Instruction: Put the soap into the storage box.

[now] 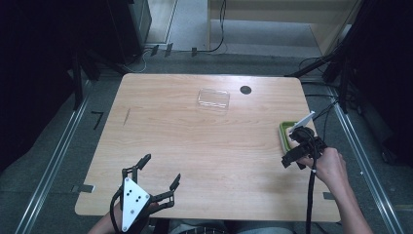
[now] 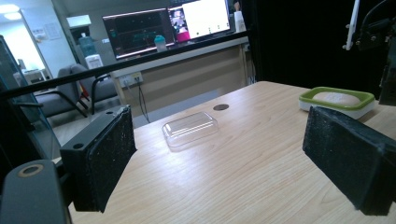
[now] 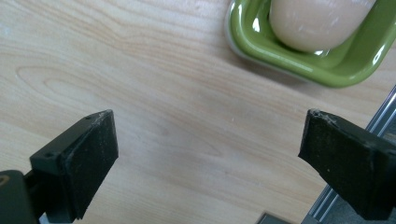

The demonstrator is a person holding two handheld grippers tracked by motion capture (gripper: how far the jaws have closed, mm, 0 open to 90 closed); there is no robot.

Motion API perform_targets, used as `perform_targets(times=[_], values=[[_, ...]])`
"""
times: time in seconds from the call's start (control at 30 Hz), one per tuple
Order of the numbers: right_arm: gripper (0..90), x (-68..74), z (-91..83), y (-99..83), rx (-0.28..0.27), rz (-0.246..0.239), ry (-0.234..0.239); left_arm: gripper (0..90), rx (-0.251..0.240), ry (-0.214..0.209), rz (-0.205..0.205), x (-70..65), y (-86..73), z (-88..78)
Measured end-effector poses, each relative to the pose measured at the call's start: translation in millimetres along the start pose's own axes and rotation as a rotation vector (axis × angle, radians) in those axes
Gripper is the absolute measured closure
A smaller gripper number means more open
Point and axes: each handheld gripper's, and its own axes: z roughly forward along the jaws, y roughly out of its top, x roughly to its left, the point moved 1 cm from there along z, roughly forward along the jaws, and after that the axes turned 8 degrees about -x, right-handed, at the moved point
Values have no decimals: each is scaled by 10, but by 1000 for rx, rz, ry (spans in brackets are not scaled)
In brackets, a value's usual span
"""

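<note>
The wooden surface (image 1: 204,146) carries a green-rimmed dish (image 1: 287,135) at its right edge, and everything else is placed from that dish. In the left gripper view the dish (image 2: 337,100) has a white base and green rim and holds a pale, rounded bar (image 2: 335,98); in the right gripper view the same bar (image 3: 317,21) sits inside the glossy green dish (image 3: 299,56) at the top of the picture. The right gripper (image 1: 296,146) hangs just over the near end of the dish, held by the person's right hand (image 1: 330,168), its black cable trailing back along the forearm; in its own view its fingers (image 3: 88,156) stand wide apart over bare wood just short of the dish, holding nothing. A thin white strip (image 1: 303,121) slants up at the far end of the dish, close to the gripper; what it belongs to cannot be told. Well to the left of the dish and farther back lies a clear plastic lid (image 1: 213,99), seen also in the left gripper view (image 2: 190,129), flat on the wood, with a small dark round hole (image 1: 245,89) between it and the dish's side of the surface. Far to the left of the dish, at the near edge, the left gripper (image 1: 160,173) bears its grey three-cornered plate, and its fingers (image 2: 105,156) are spread wide and empty.
</note>
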Motion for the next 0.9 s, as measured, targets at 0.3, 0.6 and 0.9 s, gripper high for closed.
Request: perform_targets(times=[0.3,0.6,0.9], values=[[44,39,25,-164,14,-16,-5,99,-1,2,-2,0,1,-1],[45,88,77,-347,39,-23,-10,99,-1,1,-1,0,2,-2],[49,132,222,-545,72,-31,-18,99,-4,2,-3,2,3,-6]])
